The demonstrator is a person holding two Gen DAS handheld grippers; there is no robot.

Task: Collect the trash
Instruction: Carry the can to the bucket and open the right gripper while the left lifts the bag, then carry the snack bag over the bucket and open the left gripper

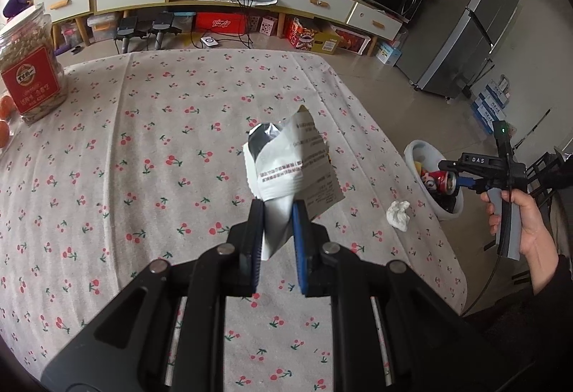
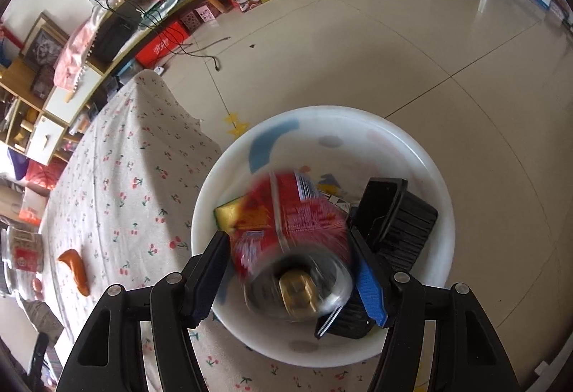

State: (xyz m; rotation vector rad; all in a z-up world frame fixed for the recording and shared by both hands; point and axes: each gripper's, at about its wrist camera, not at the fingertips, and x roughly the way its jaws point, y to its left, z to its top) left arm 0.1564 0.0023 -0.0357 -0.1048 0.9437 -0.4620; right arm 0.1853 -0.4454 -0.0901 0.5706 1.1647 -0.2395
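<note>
- Cherry-print cloth covers the worktop (image 1: 150, 127); beyond its far edge stand a shelf unit with drawers and a grey fridge, and on the tiled floor by the right edge sits a white bin (image 2: 435, 213).
- Left hand-held gripper (image 1: 277, 213): fingers nearly closed, pinching the lower end of a crumpled white wrapper (image 1: 290, 162). Its long axis runs up and away from the fingers, and it looks lifted clear of the cloth.
- Right hand-held gripper (image 2: 292, 263): fingers spread wide on either side of a red can (image 2: 293, 245), directly above the bin mouth. The can is motion-blurred, its top facing the camera; whether the pads touch it cannot be told, so it is judged to be just released or dropping.
- Bin contents: a black tray (image 2: 397, 223) and other scraps.
- Key relation: the bin lies to the right of the left gripper and lower, off the worktop edge, so the wrapper must travel rightward and down.
- A white tissue ball (image 1: 398, 214) lies near the right edge, nearer the right hand (image 1: 526, 220).
- At far left stands a jar with a red label (image 1: 30, 66).
</note>
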